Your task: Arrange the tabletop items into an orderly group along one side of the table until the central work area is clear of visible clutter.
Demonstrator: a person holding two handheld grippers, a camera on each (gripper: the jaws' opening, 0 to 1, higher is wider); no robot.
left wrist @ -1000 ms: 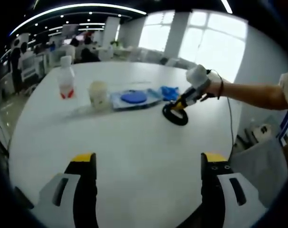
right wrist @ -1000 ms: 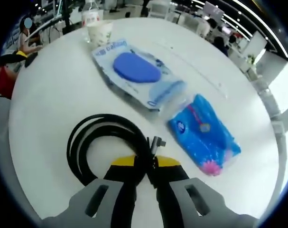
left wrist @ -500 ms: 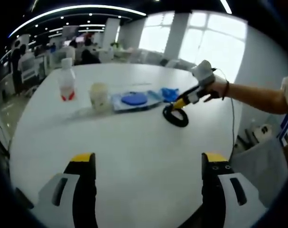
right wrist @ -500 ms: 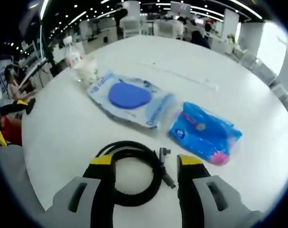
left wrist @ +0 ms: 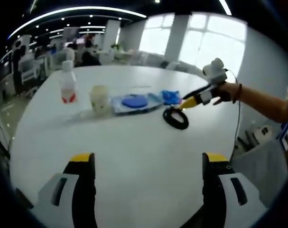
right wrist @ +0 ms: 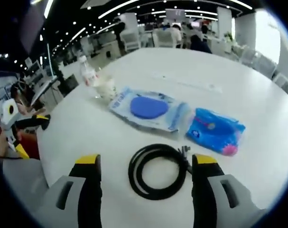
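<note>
Black coiled cable [right wrist: 159,171] is lying flat at frame centre, between and just beyond the spread, empty right gripper [right wrist: 146,164]; left gripper [left wrist: 148,159], jaws apart, is hovering well away.

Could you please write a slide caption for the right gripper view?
Open hand-held gripper above coiled black cable, near two blue packets on the white table.
</note>
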